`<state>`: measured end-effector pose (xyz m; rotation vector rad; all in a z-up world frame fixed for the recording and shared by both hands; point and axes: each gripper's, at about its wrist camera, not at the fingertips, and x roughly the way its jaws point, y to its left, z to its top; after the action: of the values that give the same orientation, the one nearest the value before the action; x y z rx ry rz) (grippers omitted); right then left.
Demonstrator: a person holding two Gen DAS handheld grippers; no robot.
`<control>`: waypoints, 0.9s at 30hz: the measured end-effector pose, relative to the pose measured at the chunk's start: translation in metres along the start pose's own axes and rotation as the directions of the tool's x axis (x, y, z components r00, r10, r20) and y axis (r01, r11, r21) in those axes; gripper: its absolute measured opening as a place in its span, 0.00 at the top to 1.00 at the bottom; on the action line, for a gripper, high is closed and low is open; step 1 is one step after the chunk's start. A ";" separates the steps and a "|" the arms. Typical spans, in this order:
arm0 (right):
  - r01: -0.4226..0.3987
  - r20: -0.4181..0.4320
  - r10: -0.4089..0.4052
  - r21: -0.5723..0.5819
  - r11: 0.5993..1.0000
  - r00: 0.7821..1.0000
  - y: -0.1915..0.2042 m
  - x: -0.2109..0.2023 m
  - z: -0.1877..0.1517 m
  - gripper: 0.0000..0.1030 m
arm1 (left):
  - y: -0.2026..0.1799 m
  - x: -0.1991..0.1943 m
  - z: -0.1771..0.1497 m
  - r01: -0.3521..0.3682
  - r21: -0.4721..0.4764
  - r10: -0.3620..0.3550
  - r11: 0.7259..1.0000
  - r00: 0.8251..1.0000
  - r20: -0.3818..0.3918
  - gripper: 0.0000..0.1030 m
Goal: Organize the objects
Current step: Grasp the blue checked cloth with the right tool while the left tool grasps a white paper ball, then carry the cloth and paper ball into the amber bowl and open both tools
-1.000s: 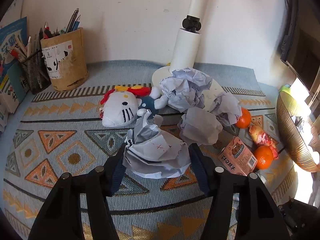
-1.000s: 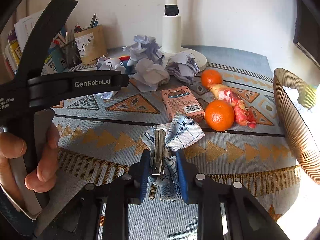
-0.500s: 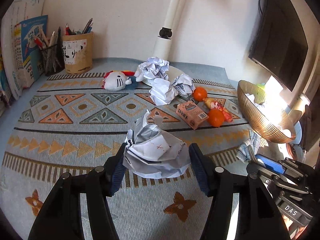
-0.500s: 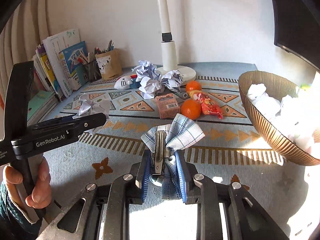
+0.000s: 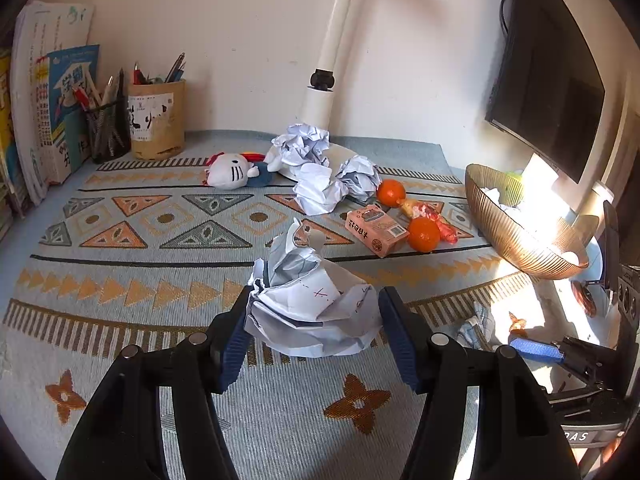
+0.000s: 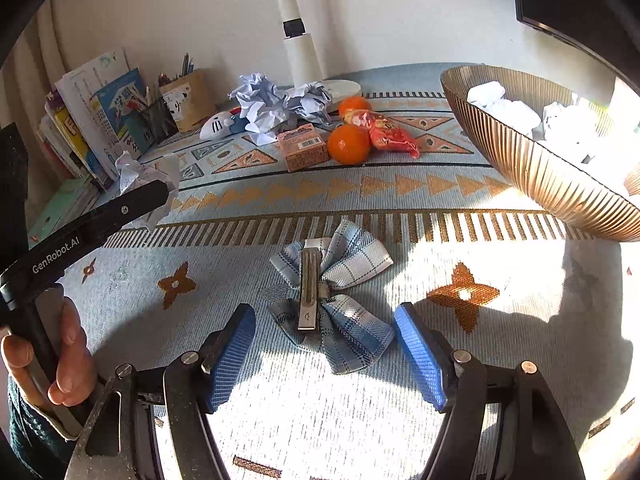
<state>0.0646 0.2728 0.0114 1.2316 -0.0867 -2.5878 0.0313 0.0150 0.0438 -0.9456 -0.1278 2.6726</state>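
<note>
A woven, matt cloth (image 6: 280, 420) with a coarse ribbed weave covers the tabletop. The bow (image 6: 334, 300) is soft checked fabric on a dull, brushed metal clip (image 6: 309, 288). The right claw (image 6: 325, 354) has ridged blue rubbery pads (image 6: 230, 360) on matt black plastic arms with small shiny metal screws. The left claw (image 5: 314, 334) presses creased white paper (image 5: 310, 304). The bowl (image 6: 552, 176) looks glossy, ribbed and bronze-toned. Two oranges (image 6: 349, 144) show dimpled, slightly shiny skin beside a matt cardboard box (image 6: 302, 152) and a glossy wrapper (image 6: 390, 136).

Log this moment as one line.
left gripper: shut on paper ball | right gripper: open | bow clip: on mat
</note>
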 end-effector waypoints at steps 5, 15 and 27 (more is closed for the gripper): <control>0.094 0.002 -0.094 -0.059 0.994 0.996 0.017 0.003 -0.003 0.32 | -0.002 -0.002 0.000 -0.002 0.011 0.001 1.000 1.000 0.009 0.43; 0.112 0.036 -0.111 -0.033 0.993 0.993 0.009 -0.006 -0.003 0.79 | -0.005 -0.002 -0.001 -0.005 0.021 0.005 1.000 1.000 0.005 0.43; 0.196 0.367 -0.240 0.154 0.969 0.899 -0.066 -0.141 0.073 0.80 | -0.104 -0.013 0.088 0.183 0.161 -0.196 0.970 0.978 0.066 0.43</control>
<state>0.0783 0.3696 0.1528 0.7847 -0.1843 -3.0300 0.0121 0.1111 0.1389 -0.7373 -0.0266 2.5038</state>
